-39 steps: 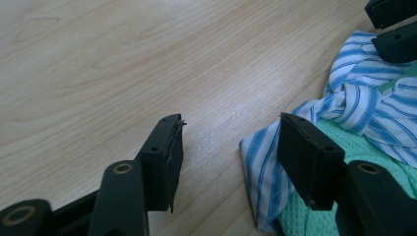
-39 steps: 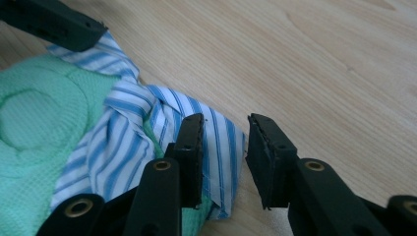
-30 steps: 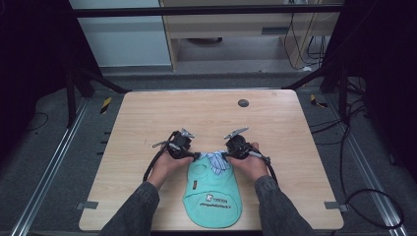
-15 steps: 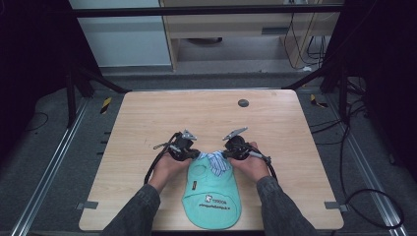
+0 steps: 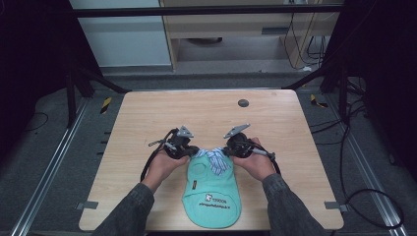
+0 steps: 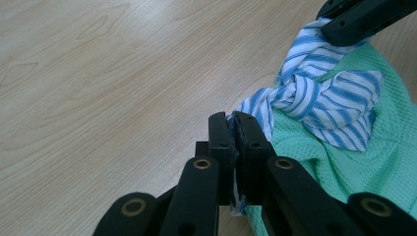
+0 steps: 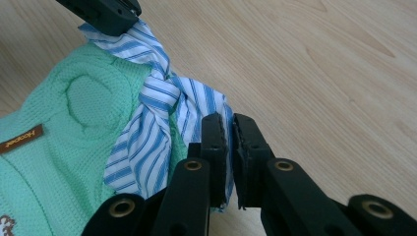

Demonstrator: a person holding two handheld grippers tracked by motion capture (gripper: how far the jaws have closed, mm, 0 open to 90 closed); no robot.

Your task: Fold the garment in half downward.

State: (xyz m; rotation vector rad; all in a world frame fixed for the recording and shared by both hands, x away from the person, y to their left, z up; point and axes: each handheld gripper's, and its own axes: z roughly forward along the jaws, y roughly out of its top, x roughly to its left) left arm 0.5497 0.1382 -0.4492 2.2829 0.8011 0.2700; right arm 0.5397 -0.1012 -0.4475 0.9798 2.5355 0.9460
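Now | left gripper [image 6: 235, 119] fingers clamp striped tie [image 6: 314, 98] (green bib [image 5: 211, 196]) | right gripper [image 7: 227, 120] fingers likewise.

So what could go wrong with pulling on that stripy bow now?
The left gripper and right gripper are each shut on an end of the striped tie, which is knotted at the top of the green bib. Pulling apart might tighten the knot instead of loosening it. The jaws pinch only thin cloth edges, so an end could slip out. The light bib may also drag across the table.
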